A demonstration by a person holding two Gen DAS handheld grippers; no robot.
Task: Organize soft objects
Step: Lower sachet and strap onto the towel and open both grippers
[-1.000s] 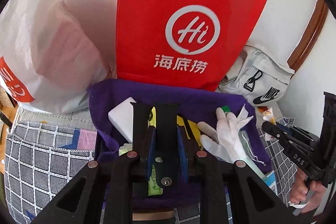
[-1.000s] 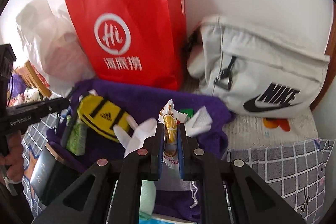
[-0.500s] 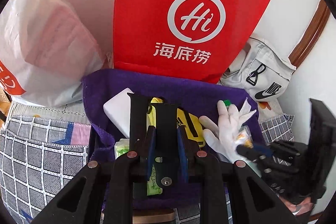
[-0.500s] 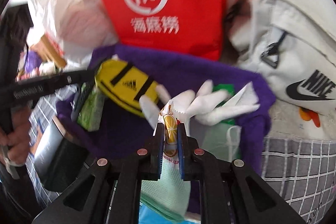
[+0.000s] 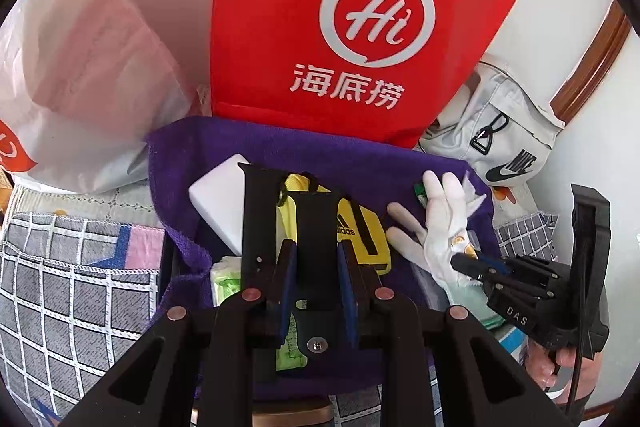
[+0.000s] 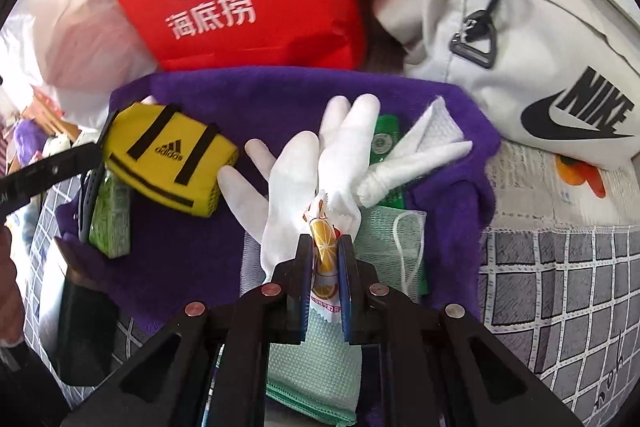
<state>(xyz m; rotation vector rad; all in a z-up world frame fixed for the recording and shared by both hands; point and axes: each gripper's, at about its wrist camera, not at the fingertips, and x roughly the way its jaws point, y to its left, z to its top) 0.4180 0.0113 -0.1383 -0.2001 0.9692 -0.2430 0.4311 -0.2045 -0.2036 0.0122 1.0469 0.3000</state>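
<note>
Several soft items already lie on the purple towel (image 6: 280, 95): a white glove (image 6: 312, 163), yellow pouch (image 6: 168, 159) and green tissue pack (image 6: 110, 215). The right gripper (image 6: 325, 259) pinches an orange-printed sachet (image 6: 323, 247) just above the glove. The left gripper (image 5: 316, 267) is clamped on a black strap-like piece (image 5: 316, 227). Both seem yet to be set down.

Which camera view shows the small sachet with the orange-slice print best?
The right wrist view: the small sachet with the orange-slice print sits clamped in the right tool, in the middle of the picture. The left wrist view shows only a tiny orange scrap of it beside the white glove.
</note>
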